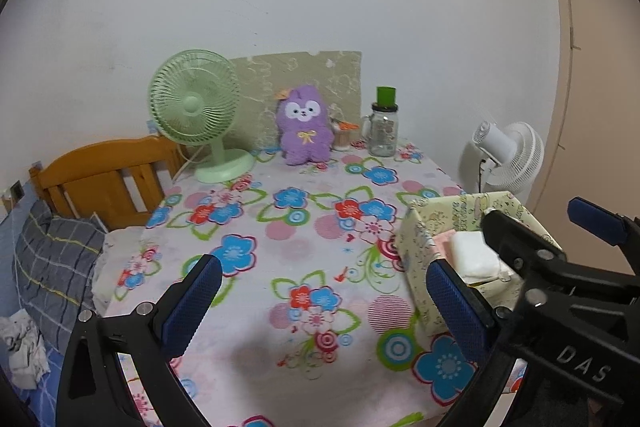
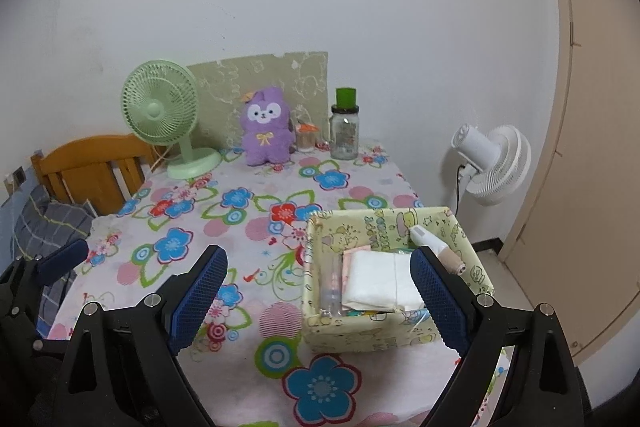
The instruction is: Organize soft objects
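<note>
A purple plush toy (image 1: 305, 127) (image 2: 266, 129) sits upright at the back of the flowered table, against a beige board. At the front right stands a yellow patterned fabric box (image 1: 418, 251) (image 2: 360, 337). It holds a folded white soft pack (image 1: 474, 255) (image 2: 380, 279), a pink item and a clear tube. My left gripper (image 1: 326, 303) is open over the tablecloth, left of the box, with nothing between its blue pads. My right gripper (image 2: 318, 297) is open too, its right finger in front of the box. Neither touches the plush.
A green desk fan (image 1: 196, 107) stands left of the plush. A glass jar with a green lid (image 1: 385, 125) and a small cup are to its right. A white floor fan (image 2: 494, 163) stands beyond the table's right edge. A wooden headboard (image 1: 104, 175) and a grey checked pillow (image 1: 52, 259) lie to the left.
</note>
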Demonstrator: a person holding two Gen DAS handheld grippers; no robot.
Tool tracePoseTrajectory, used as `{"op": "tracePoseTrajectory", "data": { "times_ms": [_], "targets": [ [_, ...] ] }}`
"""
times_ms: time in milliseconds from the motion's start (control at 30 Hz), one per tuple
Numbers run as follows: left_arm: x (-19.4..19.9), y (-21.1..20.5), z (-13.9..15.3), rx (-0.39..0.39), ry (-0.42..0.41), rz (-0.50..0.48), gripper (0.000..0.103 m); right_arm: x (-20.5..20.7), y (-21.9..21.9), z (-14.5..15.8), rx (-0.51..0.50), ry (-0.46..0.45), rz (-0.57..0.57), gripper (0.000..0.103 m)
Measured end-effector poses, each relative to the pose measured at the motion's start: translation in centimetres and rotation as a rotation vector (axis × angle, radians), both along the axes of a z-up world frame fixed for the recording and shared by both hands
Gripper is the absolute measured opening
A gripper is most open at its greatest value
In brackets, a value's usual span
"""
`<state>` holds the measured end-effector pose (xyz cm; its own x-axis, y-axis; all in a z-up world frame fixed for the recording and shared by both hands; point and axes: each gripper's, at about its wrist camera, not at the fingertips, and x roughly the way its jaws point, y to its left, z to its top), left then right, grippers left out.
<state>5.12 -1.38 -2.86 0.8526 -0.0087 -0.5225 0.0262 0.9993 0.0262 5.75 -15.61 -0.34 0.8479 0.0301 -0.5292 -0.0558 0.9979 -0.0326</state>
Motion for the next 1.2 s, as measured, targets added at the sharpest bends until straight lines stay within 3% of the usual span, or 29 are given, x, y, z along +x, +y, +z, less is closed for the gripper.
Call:
{"op": "tracePoseTrajectory", "data": {
  "times_ms": [333, 1200],
  "targets": [
    [-1.8, 2.7, 1.3, -0.004, -0.036, 0.05, 0.103, -1.4, 0.6, 1.1, 0.011, -0.039, 0.007, 0.095],
    [-2.8, 3.6, 2.9, -0.006, -0.072, 0.064, 0.103, -2.4, -0.5, 2.2, 0.041, -0.086, -0.012, 0.099]
  ]
}}
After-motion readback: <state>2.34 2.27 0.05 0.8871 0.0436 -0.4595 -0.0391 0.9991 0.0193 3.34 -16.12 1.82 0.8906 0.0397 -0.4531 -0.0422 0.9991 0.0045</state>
